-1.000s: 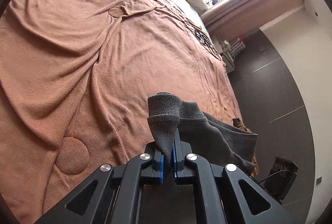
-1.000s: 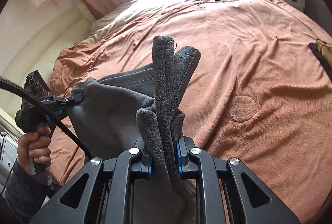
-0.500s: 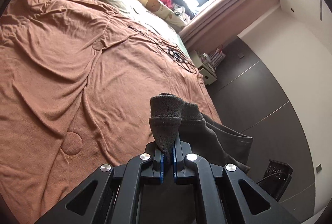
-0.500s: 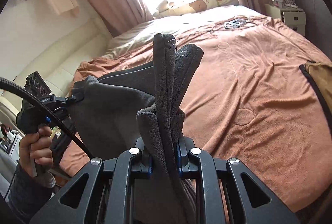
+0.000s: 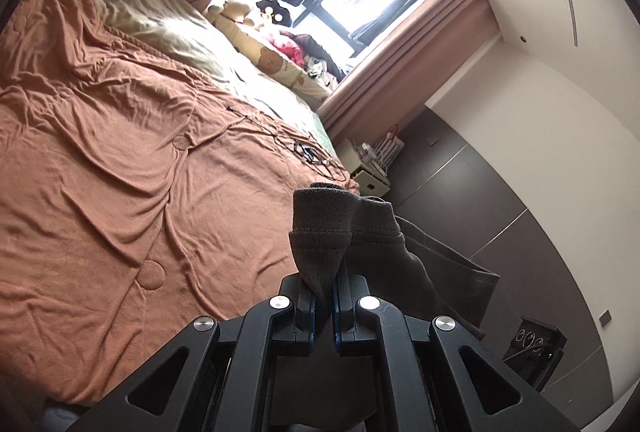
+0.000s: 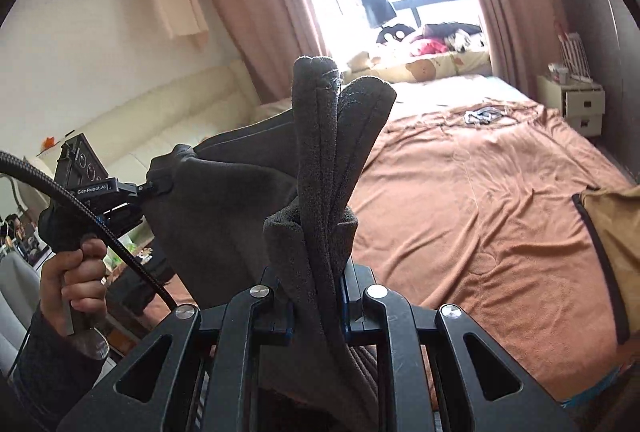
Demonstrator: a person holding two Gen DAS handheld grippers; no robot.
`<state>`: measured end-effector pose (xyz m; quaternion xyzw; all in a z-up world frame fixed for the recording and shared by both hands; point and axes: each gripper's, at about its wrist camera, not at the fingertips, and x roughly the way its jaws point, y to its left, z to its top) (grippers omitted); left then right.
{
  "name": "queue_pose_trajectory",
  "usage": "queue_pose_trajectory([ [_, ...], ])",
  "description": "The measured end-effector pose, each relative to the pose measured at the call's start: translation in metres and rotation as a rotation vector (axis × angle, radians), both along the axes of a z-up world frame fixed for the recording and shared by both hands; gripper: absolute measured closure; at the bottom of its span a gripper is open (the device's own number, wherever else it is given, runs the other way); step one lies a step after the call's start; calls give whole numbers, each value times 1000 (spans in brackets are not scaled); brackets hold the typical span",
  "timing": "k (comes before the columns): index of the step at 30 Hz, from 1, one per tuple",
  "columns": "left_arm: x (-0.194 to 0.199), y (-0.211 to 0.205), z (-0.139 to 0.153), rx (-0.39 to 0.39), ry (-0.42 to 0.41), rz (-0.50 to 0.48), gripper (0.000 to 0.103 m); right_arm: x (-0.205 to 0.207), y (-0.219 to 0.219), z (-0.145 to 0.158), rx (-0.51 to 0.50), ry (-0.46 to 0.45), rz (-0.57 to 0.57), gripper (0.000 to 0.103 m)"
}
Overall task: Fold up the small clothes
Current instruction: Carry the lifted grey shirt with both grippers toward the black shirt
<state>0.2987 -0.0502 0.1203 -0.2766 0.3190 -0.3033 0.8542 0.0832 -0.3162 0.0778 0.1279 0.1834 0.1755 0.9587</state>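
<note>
The only legible writing is "GenRobot.AI", printed white on the left gripper [image 6: 154, 188] as the right wrist camera sees it. That gripper is clenched on one corner of a dark grey garment [image 6: 224, 216], held in the person's left hand [image 6: 76, 284]. The right gripper [image 6: 316, 306] is clamped on a bunched thick fold of the same garment, which stands up past its fingertips and hides part of the bed behind. The garment hangs stretched between the two grippers, above the near edge of the rust-brown bedspread [image 6: 480, 216].

In the left wrist view the left gripper [image 5: 324, 292] pinches a hemmed edge of the garment [image 5: 384, 244], whose lower part is hidden behind the gripper body. Only the right view shows a mustard cloth [image 6: 616, 244] at the bedspread's right edge, cut off by the frame. Only the left view shows the dark wall panels beyond the bedspread [image 5: 100, 168].
</note>
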Motion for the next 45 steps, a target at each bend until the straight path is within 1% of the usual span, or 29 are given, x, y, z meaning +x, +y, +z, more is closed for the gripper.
queue_pose_trajectory([
  [8,-67,31,58,-19,-127,33,98,-65,28,27,-18,-98,47,91],
  [11,-92,48,72,-40,-160,52,98,-84,37,29,-26,-129,70,91],
  [14,-116,67,86,-44,-194,75,98,-102,47,32,-37,-152,90,91],
  [19,-155,97,110,-6,-250,116,98,-116,63,40,-72,-197,138,91],
  [22,-169,118,121,-2,-274,132,98,-109,72,45,-93,-204,159,91],
  [23,-172,125,125,1,-283,140,98,-100,71,44,-98,-194,151,91],
  [25,-176,135,128,6,-299,146,98,-99,82,47,-127,-195,145,91],
  [27,-178,142,129,51,-314,154,98,-101,97,50,-139,-202,164,91],
  [28,-178,149,127,63,-310,161,98,-99,103,50,-146,-203,175,91],
  [31,-178,174,118,65,-295,186,98,-88,122,48,-170,-206,223,91],
  [34,-180,206,106,52,-278,219,98,-66,141,43,-185,-189,273,91],
  [36,-182,226,101,66,-276,252,98,-54,154,41,-197,-192,295,91],
  [40,-178,268,97,80,-267,305,98,-27,181,36,-186,-172,345,91],
  [42,-175,286,96,91,-267,328,98,-14,193,39,-185,-167,372,91],
  [45,-171,314,95,104,-269,367,98,3,219,40,-219,-166,398,91],
])
